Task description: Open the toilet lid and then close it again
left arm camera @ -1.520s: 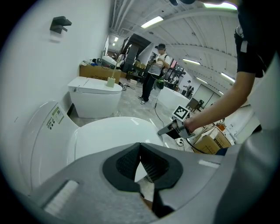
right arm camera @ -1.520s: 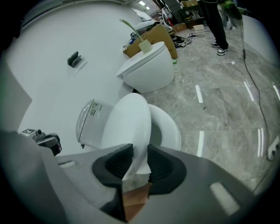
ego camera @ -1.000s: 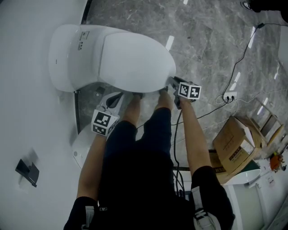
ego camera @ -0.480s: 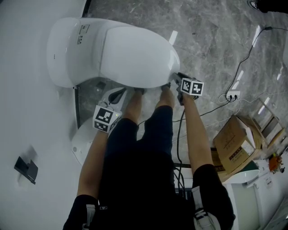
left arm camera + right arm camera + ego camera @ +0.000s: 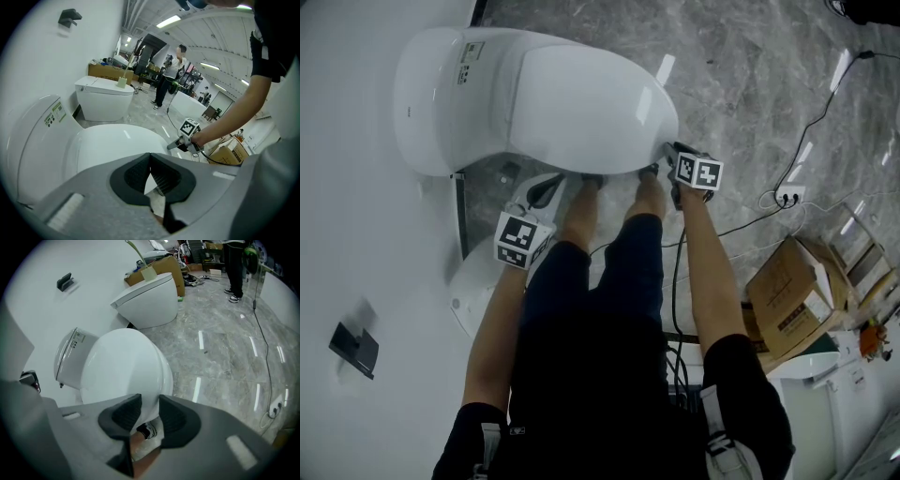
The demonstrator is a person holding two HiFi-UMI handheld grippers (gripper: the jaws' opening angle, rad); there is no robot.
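While the toilet lid (image 5: 581, 108) sits down, right gripper (image 5: 146, 409) clamps its front edge; left gripper (image 5: 151, 177) clenched empty. Opening or finishing: can't tell.

Nothing legible; toilet label (image 5: 470, 52) too small to read.

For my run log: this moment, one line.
toilet lid: down | right hand-held gripper: clamped on its front edge | left hand-held gripper: shut, empty

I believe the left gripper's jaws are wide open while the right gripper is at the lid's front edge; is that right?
Not quite: the left gripper view shows the left gripper with jaws shut. The right gripper is at the front edge of the lid.
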